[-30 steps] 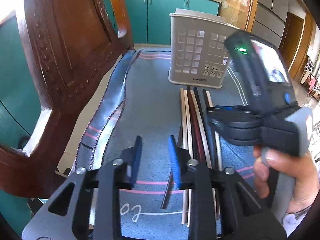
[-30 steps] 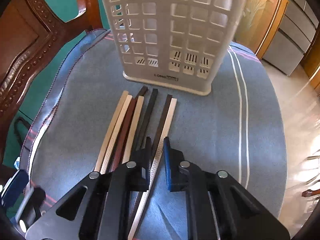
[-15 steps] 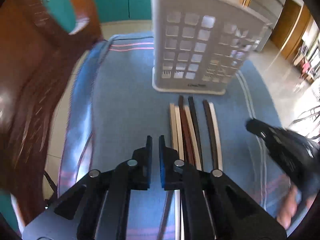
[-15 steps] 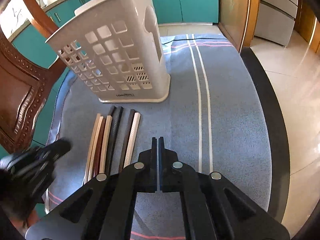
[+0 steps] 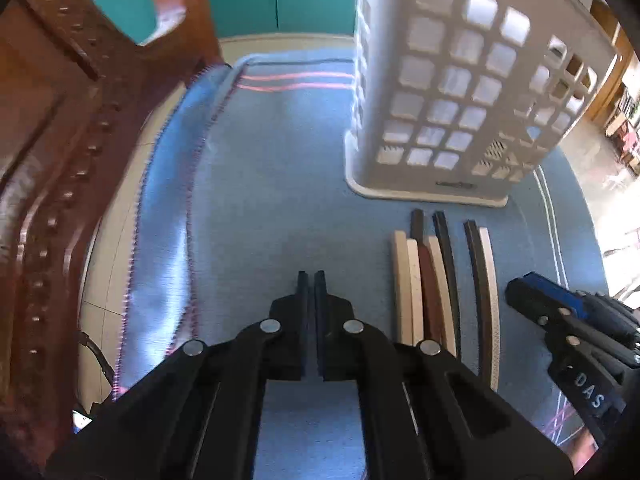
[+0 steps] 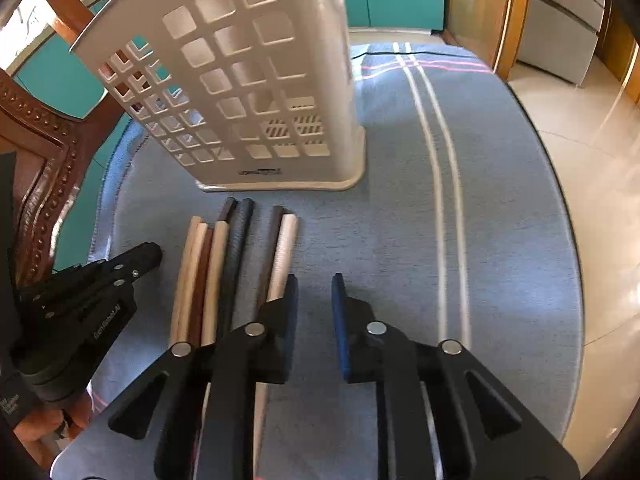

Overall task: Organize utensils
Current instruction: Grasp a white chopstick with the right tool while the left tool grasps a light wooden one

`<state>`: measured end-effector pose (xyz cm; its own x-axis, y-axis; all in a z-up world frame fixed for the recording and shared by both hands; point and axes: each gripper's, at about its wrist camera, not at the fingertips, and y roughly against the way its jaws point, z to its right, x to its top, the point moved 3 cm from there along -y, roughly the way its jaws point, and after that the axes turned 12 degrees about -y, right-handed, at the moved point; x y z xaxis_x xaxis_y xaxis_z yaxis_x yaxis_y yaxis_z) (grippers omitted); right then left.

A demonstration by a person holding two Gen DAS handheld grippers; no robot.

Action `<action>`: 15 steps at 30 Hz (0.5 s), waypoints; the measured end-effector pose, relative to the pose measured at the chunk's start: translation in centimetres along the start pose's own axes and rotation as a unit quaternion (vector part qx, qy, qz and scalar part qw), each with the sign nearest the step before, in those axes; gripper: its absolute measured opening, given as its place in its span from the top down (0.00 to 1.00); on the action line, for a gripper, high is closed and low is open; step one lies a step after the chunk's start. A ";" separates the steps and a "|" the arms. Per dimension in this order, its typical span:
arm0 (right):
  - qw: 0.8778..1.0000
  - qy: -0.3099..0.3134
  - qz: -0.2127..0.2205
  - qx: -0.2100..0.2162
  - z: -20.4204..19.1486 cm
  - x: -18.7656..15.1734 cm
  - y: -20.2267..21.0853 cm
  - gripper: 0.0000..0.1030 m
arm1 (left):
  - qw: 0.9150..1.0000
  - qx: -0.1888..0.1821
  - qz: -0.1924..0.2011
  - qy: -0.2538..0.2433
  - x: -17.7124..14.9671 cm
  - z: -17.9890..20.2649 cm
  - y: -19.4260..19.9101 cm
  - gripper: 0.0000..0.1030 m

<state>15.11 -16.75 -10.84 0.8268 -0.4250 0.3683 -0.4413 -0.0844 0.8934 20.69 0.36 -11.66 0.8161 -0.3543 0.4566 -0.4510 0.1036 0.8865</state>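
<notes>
Several chopsticks (image 5: 436,280), pale, brown and black, lie side by side on the blue cloth, pointing at a white perforated utensil basket (image 5: 452,92) that stands upright behind them. They also show in the right wrist view (image 6: 224,264), with the basket (image 6: 240,80) behind. My left gripper (image 5: 311,280) is shut and empty, above bare cloth left of the chopsticks; it also shows in the right wrist view (image 6: 136,258). My right gripper (image 6: 314,284) is open and empty, just right of the chopsticks; it also shows in the left wrist view (image 5: 532,296).
A blue tablecloth (image 6: 500,200) with white and pink stripes covers a round table. A carved brown wooden chair (image 5: 52,160) stands close at the left. Teal cabinets and tiled floor lie beyond the table edge.
My right gripper has opened from shut and shifted left toward the chopsticks. My left gripper stayed shut and moved left and closer to the basket.
</notes>
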 end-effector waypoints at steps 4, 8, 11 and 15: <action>1.000 0.011 0.001 -0.005 -1.2 -0.2 -0.7 0.79 | 0.999 -0.029 0.030 -0.017 0.7 0.7 1.6 0.96; 1.000 0.015 0.001 0.001 -1.7 -0.4 -0.8 0.78 | 0.997 -0.050 0.027 -0.045 0.8 2.4 1.9 0.79; 1.000 0.024 -0.006 0.006 -2.0 -0.6 -0.7 0.78 | 0.997 -0.048 0.026 -0.057 0.6 3.5 1.9 0.75; 1.000 0.024 -0.015 0.013 -1.7 -0.7 -0.6 0.86 | 0.996 -0.071 0.017 -0.054 0.7 3.3 0.6 0.75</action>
<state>15.37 -14.86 -11.20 0.8552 -0.3789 0.3537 -0.4241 -0.1192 0.8977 19.80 -2.86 -11.04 0.7541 -0.4463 0.4817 -0.4146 0.2454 0.8763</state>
